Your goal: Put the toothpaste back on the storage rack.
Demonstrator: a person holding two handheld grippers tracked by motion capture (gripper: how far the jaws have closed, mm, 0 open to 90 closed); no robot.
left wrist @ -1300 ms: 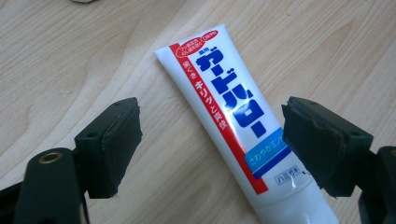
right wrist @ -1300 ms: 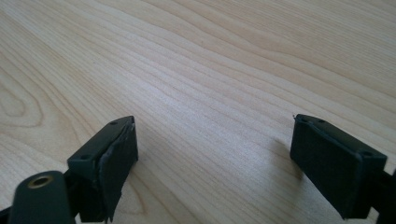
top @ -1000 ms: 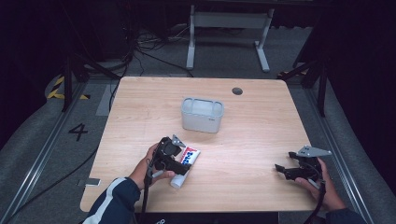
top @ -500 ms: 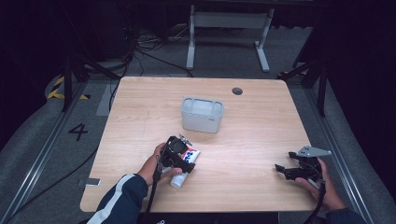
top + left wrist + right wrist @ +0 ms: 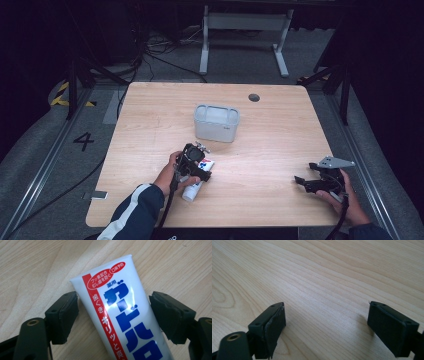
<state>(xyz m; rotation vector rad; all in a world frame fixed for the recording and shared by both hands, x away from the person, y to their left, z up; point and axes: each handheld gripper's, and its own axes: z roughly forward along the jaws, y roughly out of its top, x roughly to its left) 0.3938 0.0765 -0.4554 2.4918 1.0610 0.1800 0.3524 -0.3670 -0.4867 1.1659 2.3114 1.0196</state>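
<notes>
pale wooden tabletop with a rounded edge and a small dark grommet hole near its far side stands on grey carpet, in a dark room with cables trailing behind. near the middle of the top sits a light grey plastic bin with rounded corners, standing upright. nearer the person lies a white plastic toothpaste tube with blue lettering and a red stripe, flat on the wood, its cap end toward the near edge in the high view. the left gripper is over this tube with a jaw on either side of it; its jaws have just been closing, the left pad about touching the tube's side, the right pad just beside it with a thin gap, so nothing is clamped yet. the right gripper rests well apart, near the table's right near corner, jaws spread wide over bare wood.
</notes>
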